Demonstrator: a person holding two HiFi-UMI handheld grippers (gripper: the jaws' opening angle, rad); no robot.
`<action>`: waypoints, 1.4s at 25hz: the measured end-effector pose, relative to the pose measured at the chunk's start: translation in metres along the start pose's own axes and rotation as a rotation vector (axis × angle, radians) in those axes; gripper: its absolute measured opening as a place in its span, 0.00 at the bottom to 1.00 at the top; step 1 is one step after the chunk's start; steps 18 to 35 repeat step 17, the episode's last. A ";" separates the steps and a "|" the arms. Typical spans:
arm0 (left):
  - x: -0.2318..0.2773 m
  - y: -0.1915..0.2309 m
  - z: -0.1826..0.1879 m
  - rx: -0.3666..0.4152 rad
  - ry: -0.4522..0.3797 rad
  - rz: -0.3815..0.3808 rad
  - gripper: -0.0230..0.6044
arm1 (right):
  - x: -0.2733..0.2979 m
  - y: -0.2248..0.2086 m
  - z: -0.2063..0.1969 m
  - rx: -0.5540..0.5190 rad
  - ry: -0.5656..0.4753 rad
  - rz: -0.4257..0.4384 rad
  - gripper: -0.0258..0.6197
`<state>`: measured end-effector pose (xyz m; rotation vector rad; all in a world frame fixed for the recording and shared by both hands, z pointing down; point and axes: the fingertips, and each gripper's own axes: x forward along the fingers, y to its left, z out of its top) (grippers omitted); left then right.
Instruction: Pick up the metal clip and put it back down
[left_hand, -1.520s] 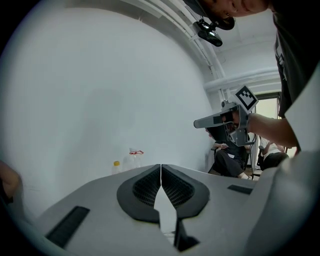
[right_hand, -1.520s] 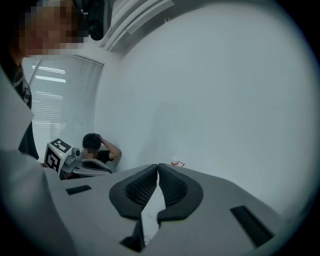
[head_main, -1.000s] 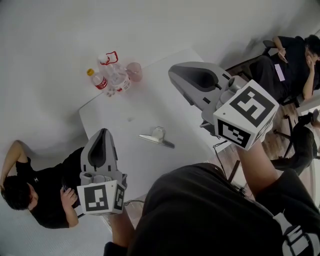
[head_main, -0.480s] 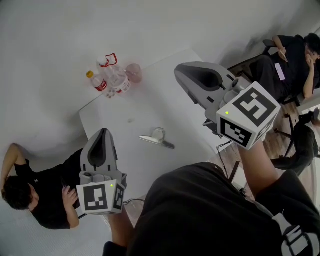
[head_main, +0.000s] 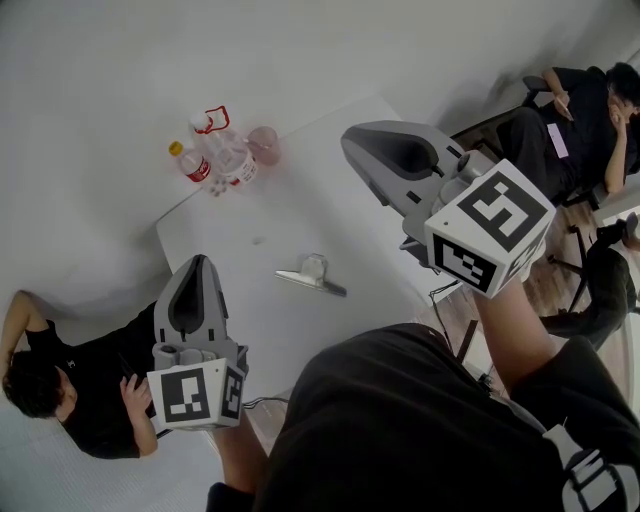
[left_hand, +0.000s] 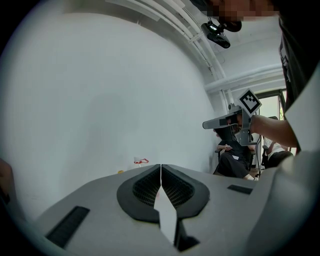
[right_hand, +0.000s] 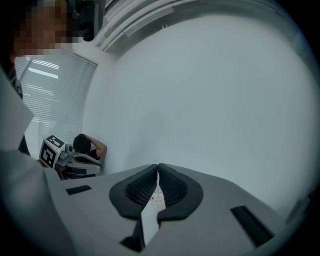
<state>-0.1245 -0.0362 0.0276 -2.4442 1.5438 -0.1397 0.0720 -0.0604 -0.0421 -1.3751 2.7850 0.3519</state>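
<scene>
The metal clip lies on the table between the left gripper and right gripper, both closed together and empty.

At the far corner of the white table stand a small yellow-capped bottle, a larger clear bottle with a red handle and a pink cup, close together. A person in black sits beside the table's left edge; another person in black sits well apart at upper right.

The metal clip is laid on the table, near its middle; bottles are grouped at the far left corner.
</scene>
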 end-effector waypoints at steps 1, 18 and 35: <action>0.000 0.000 0.001 -0.001 -0.002 0.002 0.07 | 0.000 0.001 0.000 0.000 0.000 0.004 0.08; 0.003 0.004 0.003 0.056 -0.003 0.013 0.07 | 0.009 0.011 -0.006 0.003 0.002 0.022 0.08; 0.003 0.004 0.003 0.056 -0.003 0.013 0.07 | 0.009 0.011 -0.006 0.003 0.002 0.022 0.08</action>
